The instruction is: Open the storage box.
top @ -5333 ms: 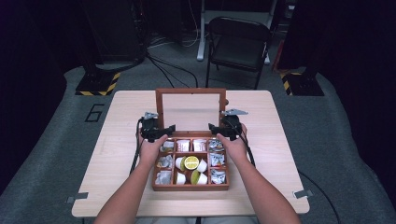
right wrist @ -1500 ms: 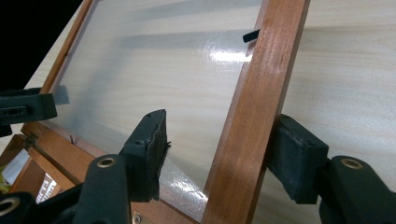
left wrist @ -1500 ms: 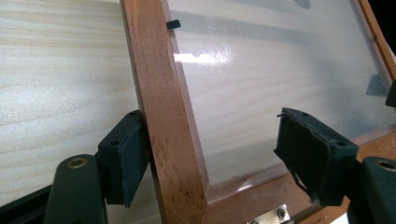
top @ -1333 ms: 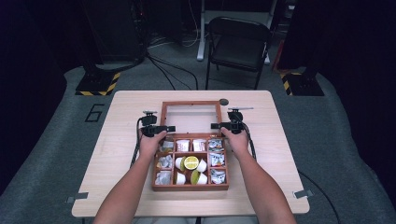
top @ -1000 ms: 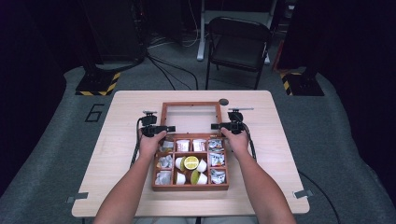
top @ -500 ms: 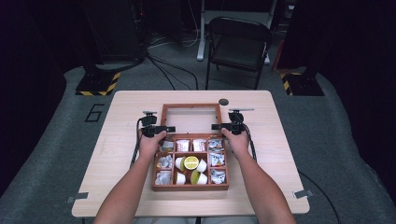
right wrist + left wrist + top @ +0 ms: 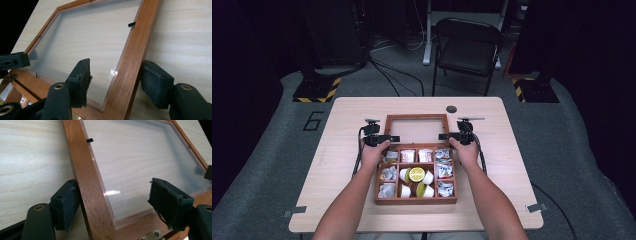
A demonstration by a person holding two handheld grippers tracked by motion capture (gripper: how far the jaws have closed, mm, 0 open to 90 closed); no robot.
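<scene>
Lid (image 7: 417, 129) laid flat open on the table (image 7: 512, 165) beyond the box (image 7: 416, 200), hinged back for access; left gripper (image 7: 112, 210) jaws just opening, right gripper (image 7: 115, 82) jaws apart, each straddling a side rail unclamped.

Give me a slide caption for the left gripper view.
Left gripper open astride the wooden frame of the box's clear-paned lid, which lies flat on the table.

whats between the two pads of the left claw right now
In the left gripper view, the left claw straddles the wooden side rail of the box lid plus a strip of its clear pane. One pad touches the rail; the other stands off it.
</scene>
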